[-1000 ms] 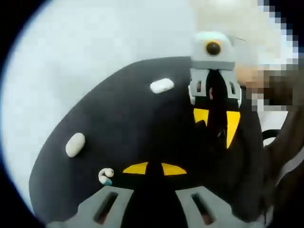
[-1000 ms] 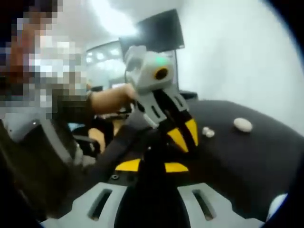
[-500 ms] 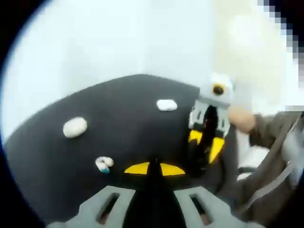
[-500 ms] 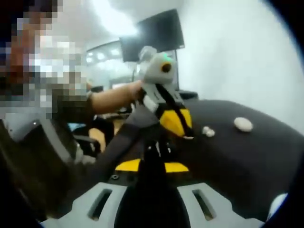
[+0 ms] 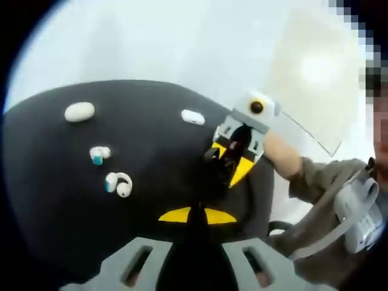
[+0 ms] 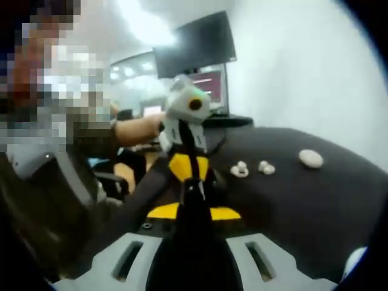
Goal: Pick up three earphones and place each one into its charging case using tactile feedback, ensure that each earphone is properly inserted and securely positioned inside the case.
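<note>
Left gripper view: my left gripper (image 5: 197, 215) has its jaws together on nothing. Ahead and left of them on the black mat (image 5: 66, 200) lie two earphones (image 5: 118, 183) (image 5: 99, 154); a closed white case (image 5: 79, 111) sits farther off, another case (image 5: 193, 117) ahead.
Right gripper (image 5: 229, 165): ahead to the right, its jaws together.
Right gripper view: my right gripper's (image 6: 195, 212) jaws meet, empty; the left gripper (image 6: 185, 167) hangs just ahead. Earphones (image 6: 239, 170) (image 6: 265, 168) and a case (image 6: 311, 159) lie ahead, right.
Advice: I should open a case first, then pinch the nearest earphone gently.
</note>
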